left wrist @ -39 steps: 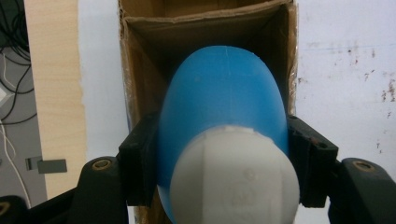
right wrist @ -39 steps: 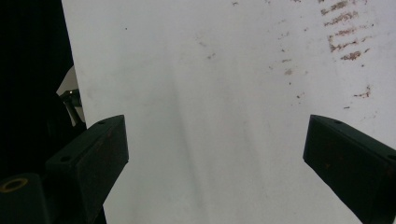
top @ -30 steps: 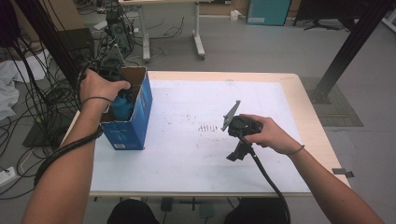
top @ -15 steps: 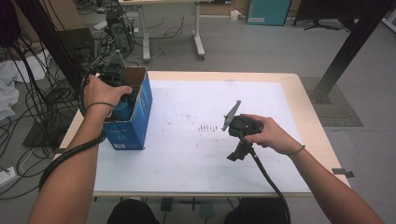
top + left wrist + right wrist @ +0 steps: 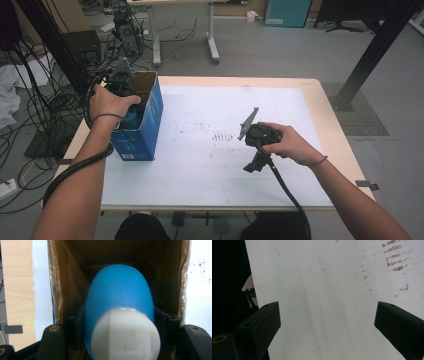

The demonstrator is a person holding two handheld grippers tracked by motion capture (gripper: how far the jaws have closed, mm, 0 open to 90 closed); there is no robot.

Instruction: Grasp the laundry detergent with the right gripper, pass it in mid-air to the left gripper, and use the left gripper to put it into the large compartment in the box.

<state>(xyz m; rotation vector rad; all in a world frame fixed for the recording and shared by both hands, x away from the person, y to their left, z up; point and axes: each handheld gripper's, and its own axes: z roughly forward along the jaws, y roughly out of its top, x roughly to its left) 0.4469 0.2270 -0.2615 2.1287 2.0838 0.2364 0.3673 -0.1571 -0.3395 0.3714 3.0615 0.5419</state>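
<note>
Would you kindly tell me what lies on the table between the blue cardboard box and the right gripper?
Nothing stands there: in the high view, only bare white table sheet with small brown smudges separates the blue cardboard box from the right gripper.

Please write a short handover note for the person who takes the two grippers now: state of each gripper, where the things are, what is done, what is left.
Left gripper: shut on the blue bottle, white cap toward the camera, its body inside the open cardboard box at the table's left edge.
Right gripper: open, holds nothing, rests over the bare white table top right of centre.
Done: the bottle is gripped.
Left: whether it goes in or comes out I cannot tell; finish that move, probably steadying the box with the right gripper.
</note>
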